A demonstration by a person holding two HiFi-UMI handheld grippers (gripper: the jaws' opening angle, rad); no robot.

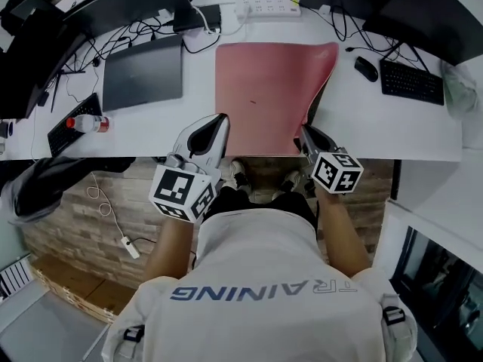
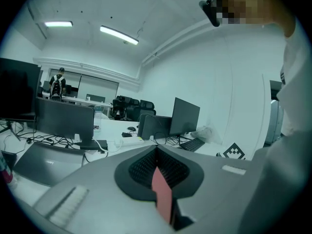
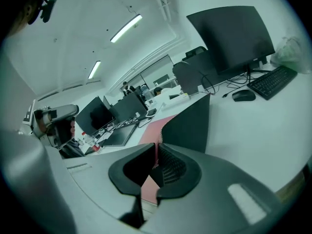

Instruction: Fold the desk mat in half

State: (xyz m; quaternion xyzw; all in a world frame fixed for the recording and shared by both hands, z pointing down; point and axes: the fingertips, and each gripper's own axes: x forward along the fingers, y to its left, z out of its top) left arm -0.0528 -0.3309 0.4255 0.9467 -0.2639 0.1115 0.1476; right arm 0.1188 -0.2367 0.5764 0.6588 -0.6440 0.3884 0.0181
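A pink desk mat [image 1: 260, 96] lies on the white desk [image 1: 377, 130]; its right edge is lifted and curls over, showing the dark underside [image 1: 323, 89]. My left gripper [image 1: 223, 121] is at the mat's near left corner and shut on it; a pink strip of mat [image 2: 162, 194] sits between the pads in the left gripper view. My right gripper [image 1: 304, 131] holds the near right corner, shut on the mat. In the right gripper view the pink mat [image 3: 150, 130] runs from the jaws and its dark underside [image 3: 189, 123] rises beside them.
A closed dark laptop [image 1: 143, 70] lies left of the mat, with a bottle [image 1: 89, 123] and a keyboard [image 1: 69, 125] further left. On the right are a mouse [image 1: 366, 68] and a black keyboard [image 1: 411, 81]. A power strip [image 1: 268, 7], cables and monitors line the back.
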